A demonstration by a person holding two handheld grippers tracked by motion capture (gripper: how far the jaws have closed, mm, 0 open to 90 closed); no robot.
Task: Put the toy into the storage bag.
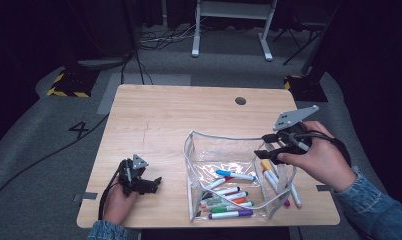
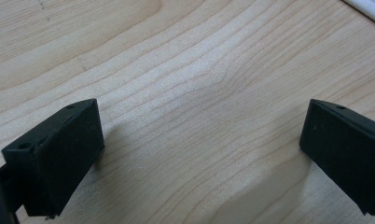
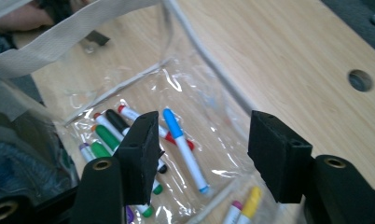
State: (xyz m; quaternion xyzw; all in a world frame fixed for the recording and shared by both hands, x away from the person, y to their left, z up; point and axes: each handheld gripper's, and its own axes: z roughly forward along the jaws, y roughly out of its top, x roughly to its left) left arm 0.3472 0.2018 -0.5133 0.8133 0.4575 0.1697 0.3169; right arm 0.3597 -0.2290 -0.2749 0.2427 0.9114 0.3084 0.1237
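A person seated at a light wooden table holds a two-jaw gripper in each hand over a clear plastic pouch with a white fabric rim, which stands open on the near right part of the tabletop. The right gripper, in the person's right hand, hovers at the pouch's right edge with its jaws spread and nothing between them; its own view looks down between the two black pads into the pouch. Inside lie several markers, among them a blue-capped marker, a red one, green ones and a purple-capped marker nearest the table's near edge. More markers, one with a yellow cap, lie just outside the pouch's right wall, under the right gripper. The left gripper rests low on the near left of the table, well apart from the pouch, its jaws wide and empty over bare wood. A round hole marks the table's far side.
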